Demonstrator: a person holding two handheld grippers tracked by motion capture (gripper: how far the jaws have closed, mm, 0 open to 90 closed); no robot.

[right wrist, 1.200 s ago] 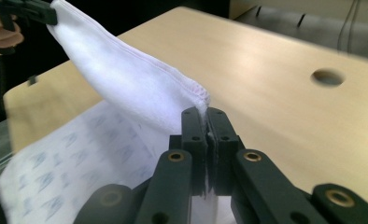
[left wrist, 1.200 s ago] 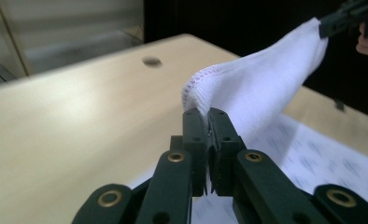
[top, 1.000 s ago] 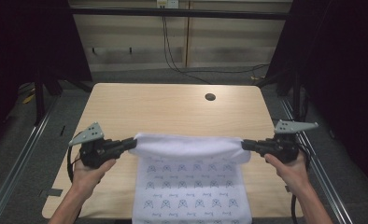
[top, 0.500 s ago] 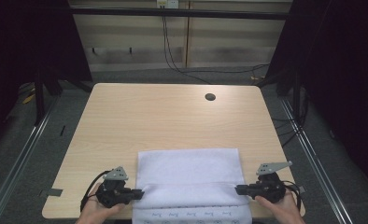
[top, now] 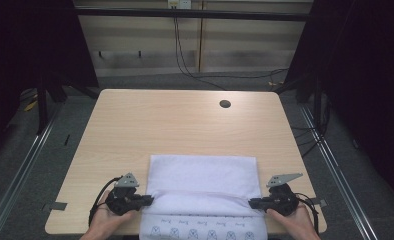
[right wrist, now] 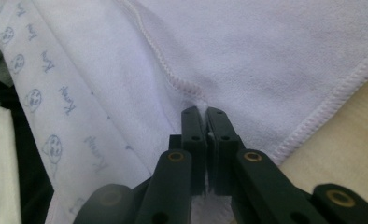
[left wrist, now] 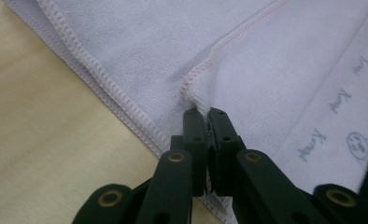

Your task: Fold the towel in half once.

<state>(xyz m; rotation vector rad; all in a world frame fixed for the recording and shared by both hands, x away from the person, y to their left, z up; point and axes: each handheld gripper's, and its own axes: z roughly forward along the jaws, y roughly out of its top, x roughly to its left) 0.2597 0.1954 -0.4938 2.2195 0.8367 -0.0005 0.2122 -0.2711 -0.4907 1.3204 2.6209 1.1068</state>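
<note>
A pale lilac towel [top: 203, 176] with small printed figures lies folded on the near part of the wooden table [top: 185, 122], its printed end hanging over the front edge. My left gripper [top: 148, 200] is shut on the towel's left corner, low at the table. In the left gripper view the towel's hemmed corner [left wrist: 197, 93] is pinched between the jaws of the left gripper [left wrist: 206, 114]. My right gripper [top: 252, 203] is shut on the towel's right corner. In the right gripper view the corner of the towel [right wrist: 191, 91] sits in the jaws of the right gripper [right wrist: 204, 112].
A round dark hole [top: 225, 104] marks the table's far right part. Metal rails [top: 30, 155] run along both sides of the table. Cables [top: 185, 55] hang down the back wall and trail over the floor behind.
Both grippers have come down and toward the front edge with the towel's corners. The towel's held edge, lifted before, now lies laid on the table over the lower layer.
</note>
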